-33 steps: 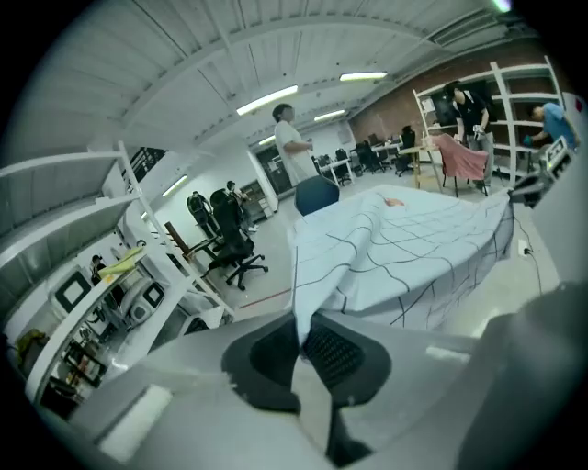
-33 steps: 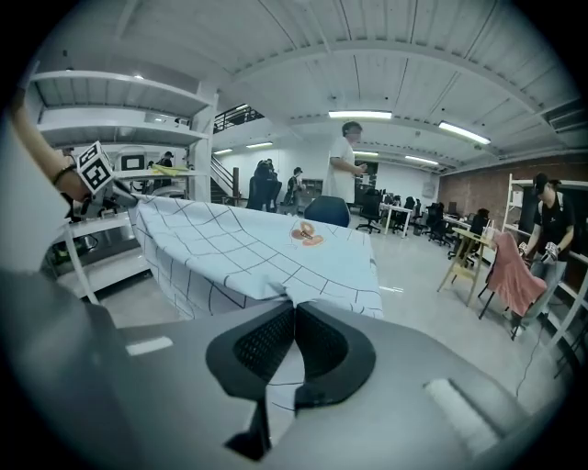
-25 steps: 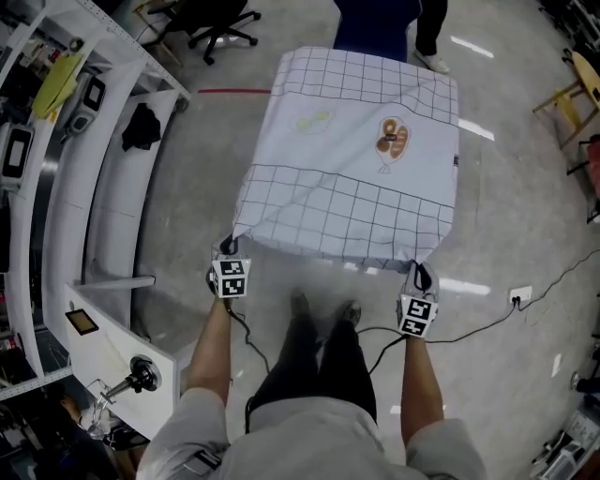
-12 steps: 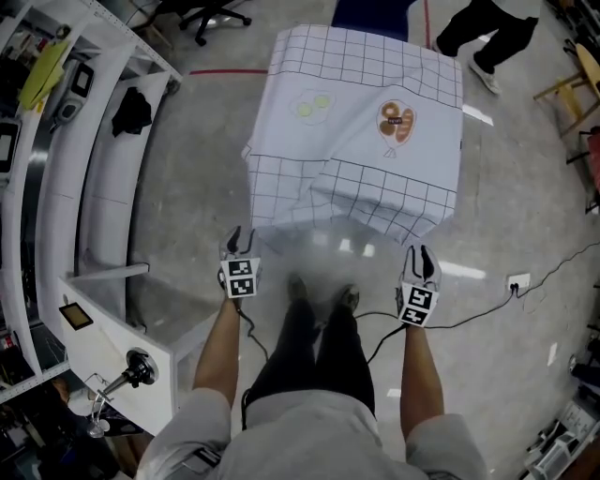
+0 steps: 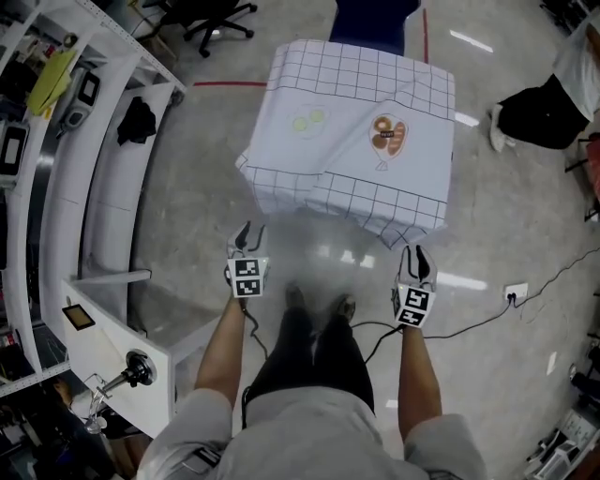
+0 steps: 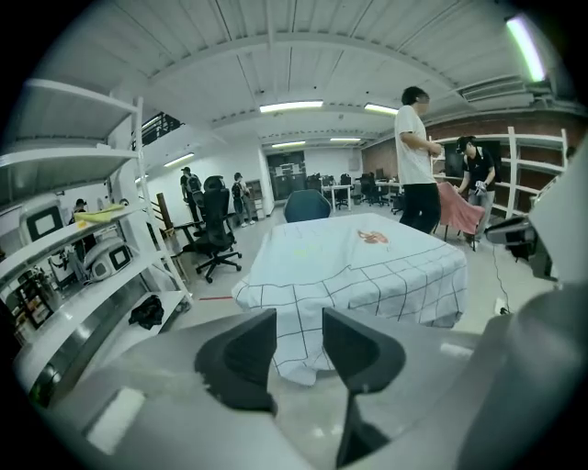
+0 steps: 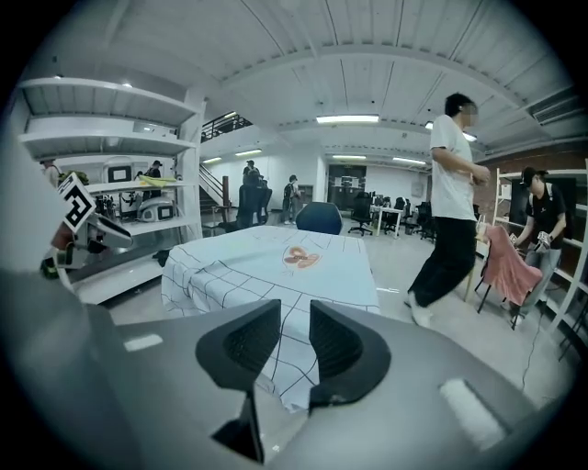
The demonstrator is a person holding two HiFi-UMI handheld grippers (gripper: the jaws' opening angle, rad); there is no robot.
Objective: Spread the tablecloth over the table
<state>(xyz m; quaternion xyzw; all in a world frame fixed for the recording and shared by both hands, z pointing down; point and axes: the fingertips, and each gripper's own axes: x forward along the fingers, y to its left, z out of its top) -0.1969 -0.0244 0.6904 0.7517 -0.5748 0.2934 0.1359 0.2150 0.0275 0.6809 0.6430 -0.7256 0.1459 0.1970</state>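
Tablecloth (image 5: 356, 131) beyond left tongs (image 5: 248, 234), right tongs (image 5: 418, 258)

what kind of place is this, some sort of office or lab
Most likely a large open-plan lab or workshop-style office. White shelving along one side holds electronic devices, a wheeled office chair stands on the bare polished floor, and strip lights run along an exposed ceiling.

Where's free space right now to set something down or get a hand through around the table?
The top of the white grid-checked tablecloth carries no objects: all free. Bare grey floor runs between its near hem and the person's shoes. It is tight by the white shelving rack on the left and by the blue chair at the far edge.
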